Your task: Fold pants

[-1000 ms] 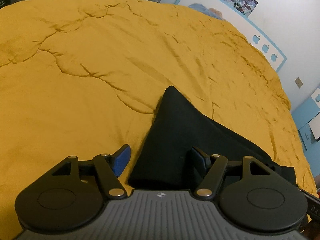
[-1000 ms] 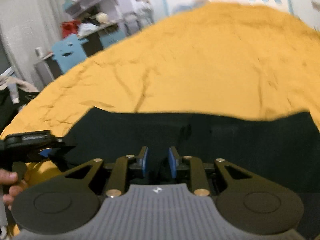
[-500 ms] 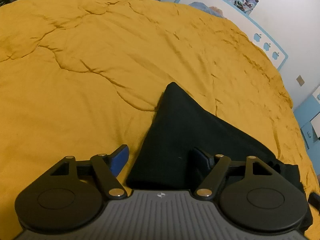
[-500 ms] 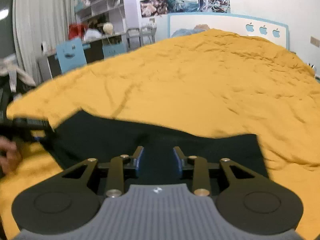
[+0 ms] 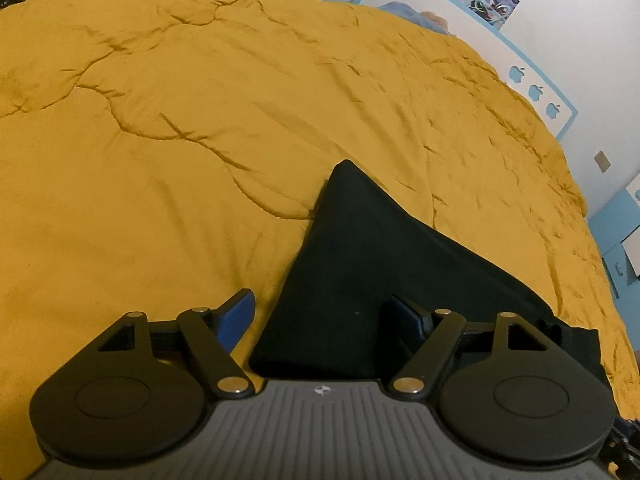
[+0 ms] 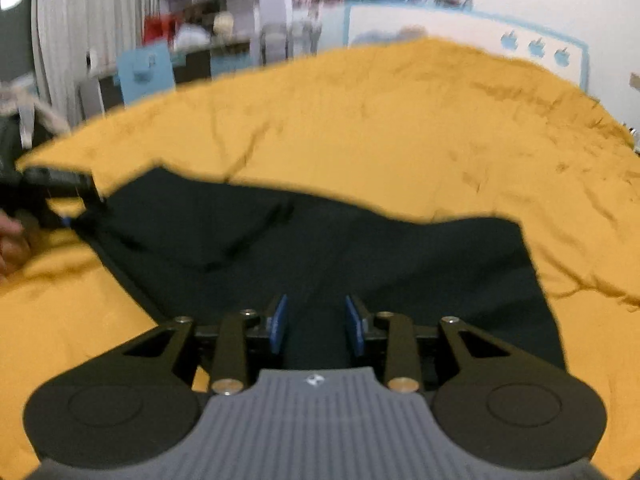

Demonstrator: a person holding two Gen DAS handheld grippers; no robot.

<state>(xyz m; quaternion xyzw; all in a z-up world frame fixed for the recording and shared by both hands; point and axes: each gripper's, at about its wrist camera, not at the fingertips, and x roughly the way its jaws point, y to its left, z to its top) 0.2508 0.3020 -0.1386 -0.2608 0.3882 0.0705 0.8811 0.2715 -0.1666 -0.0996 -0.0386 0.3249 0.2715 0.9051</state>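
Observation:
Black pants point(image 5: 360, 264) lie folded on a mustard-yellow bedspread point(image 5: 200, 120). In the left wrist view my left gripper point(image 5: 324, 312) is open wide, its fingers straddling the near left corner of the pants without closing on the cloth. In the right wrist view the pants point(image 6: 320, 248) spread across the bed as a broad dark shape. My right gripper point(image 6: 316, 324) is open just above their near edge, nothing between the blue pads point(image 6: 278, 324). The left gripper point(image 6: 56, 188) shows at the far left edge of that view, at the pants' corner.
The bedspread point(image 6: 400, 120) is creased and fills most of both views. A blue-framed headboard panel point(image 5: 532, 80) with apple cutouts stands against the white wall. Shelves and blue furniture point(image 6: 148, 72) stand beyond the bed's far left side.
My right gripper has opened from nearly shut and pulled back from the pants; its view is now blurred. My left gripper has stayed open and barely moved.

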